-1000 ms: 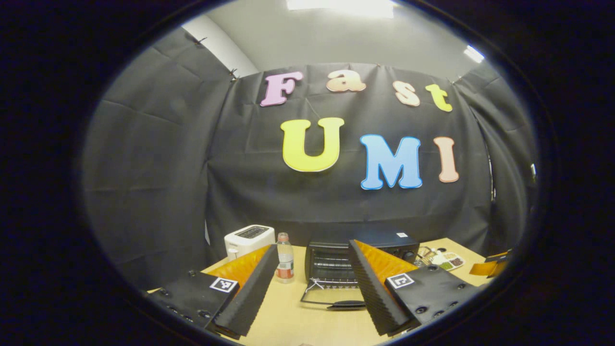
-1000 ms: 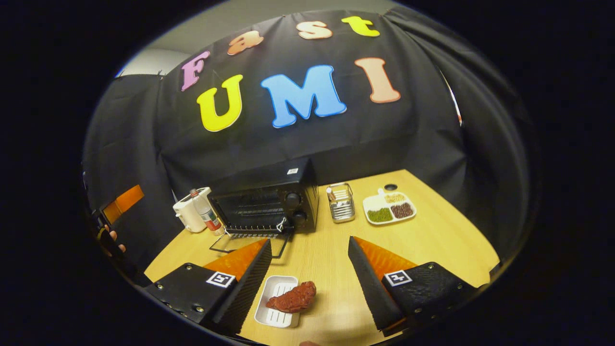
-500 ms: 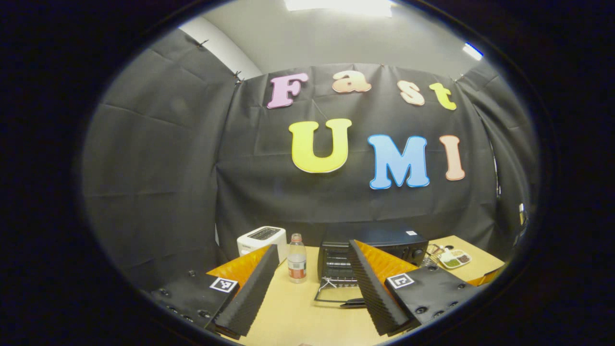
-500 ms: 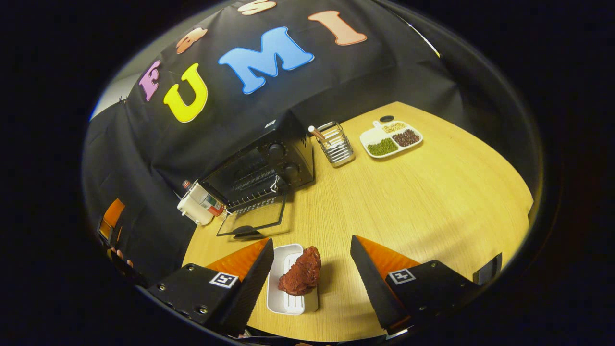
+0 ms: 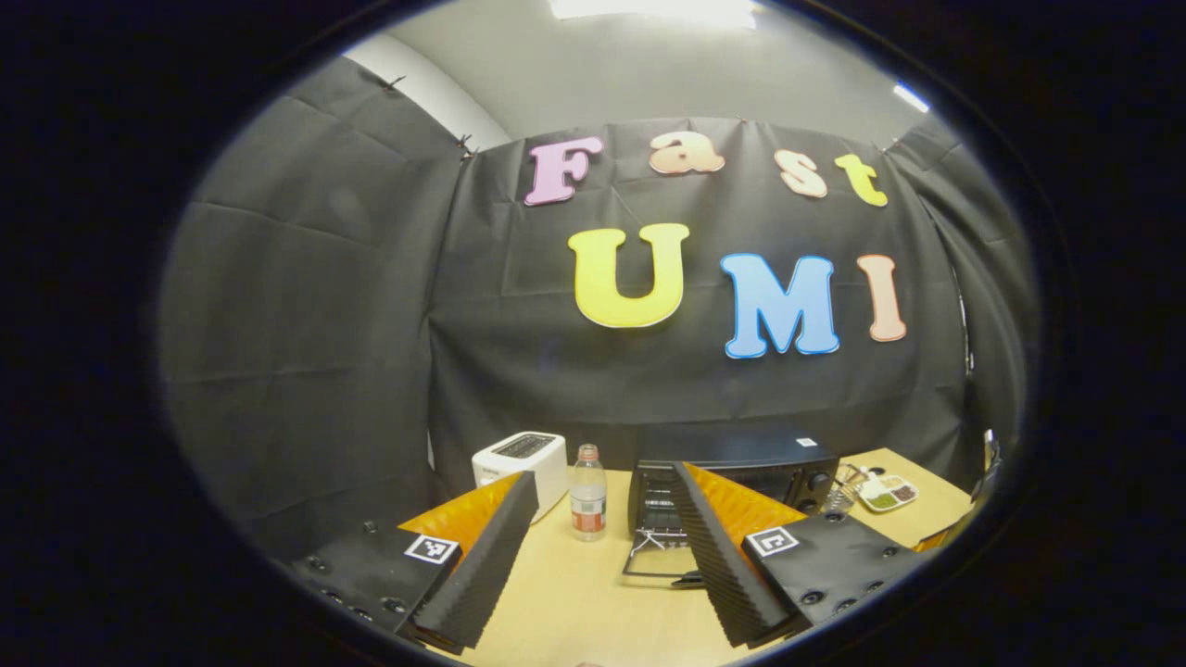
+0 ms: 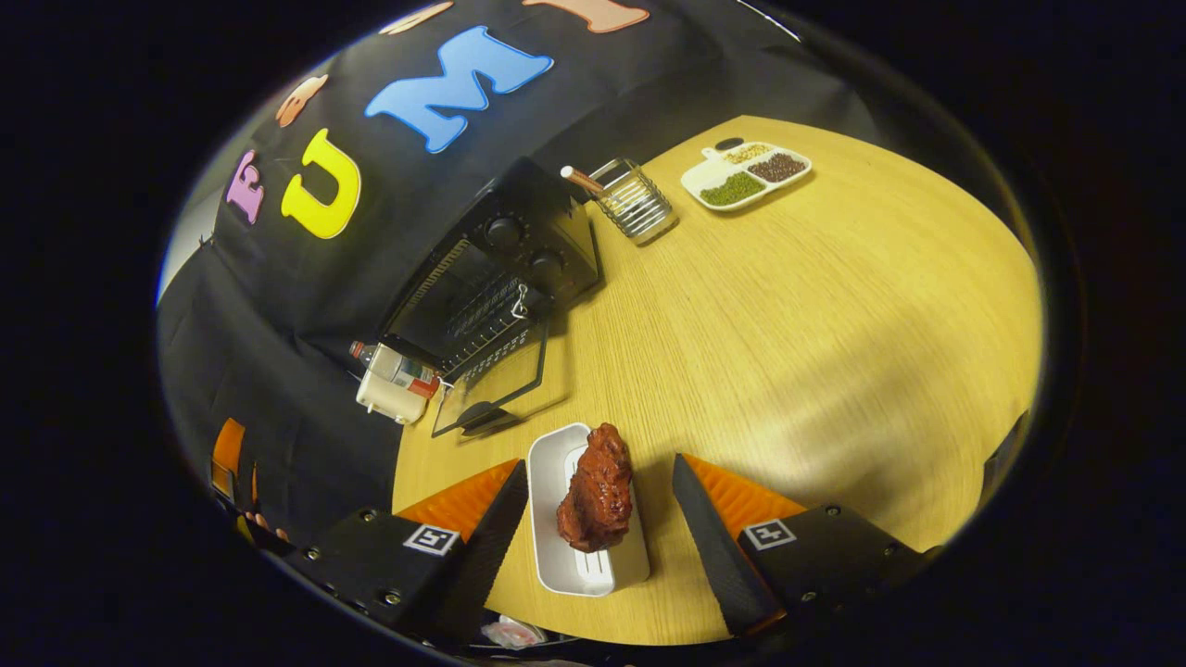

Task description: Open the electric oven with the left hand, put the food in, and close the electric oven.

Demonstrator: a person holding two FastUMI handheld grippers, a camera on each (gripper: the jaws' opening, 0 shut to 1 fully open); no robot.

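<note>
In the right gripper view the right claw (image 6: pixel 593 528) hangs over the near edge of the table (image 6: pixel 834 306), its fingers spread wide and gripping nothing. Between the fingers lies a white tray (image 6: pixel 579 519), and on it a reddish-brown piece of meat (image 6: pixel 598 491), the food, closer to the right finger than the left but touching neither. Just beyond the left finger the oven door (image 6: pixel 491 384) lies folded down flat on the table. Behind the door stands the black oven (image 6: pixel 500 269), its mouth open and a wire rack showing inside. To the left of the oven sit a bottle (image 6: pixel 398 366) and a white toaster (image 6: pixel 384 403), close together. To the right of the oven, farther off, stands a wire holder (image 6: pixel 635 199), and past that a white divided dish (image 6: pixel 746 176) with green, brown and pale fillings.

In the left gripper view the left claw (image 5: pixel 602 547) is released too, fingers apart and empty, held above the table (image 5: pixel 574 602). The open oven (image 5: pixel 732 468) stands ahead, partly hidden by the right finger, its dropped door (image 5: pixel 662 565) well short of the fingertips. The bottle (image 5: pixel 587 493) stands ahead between the fingers, and the toaster (image 5: pixel 523 459) beyond the left finger.
</note>
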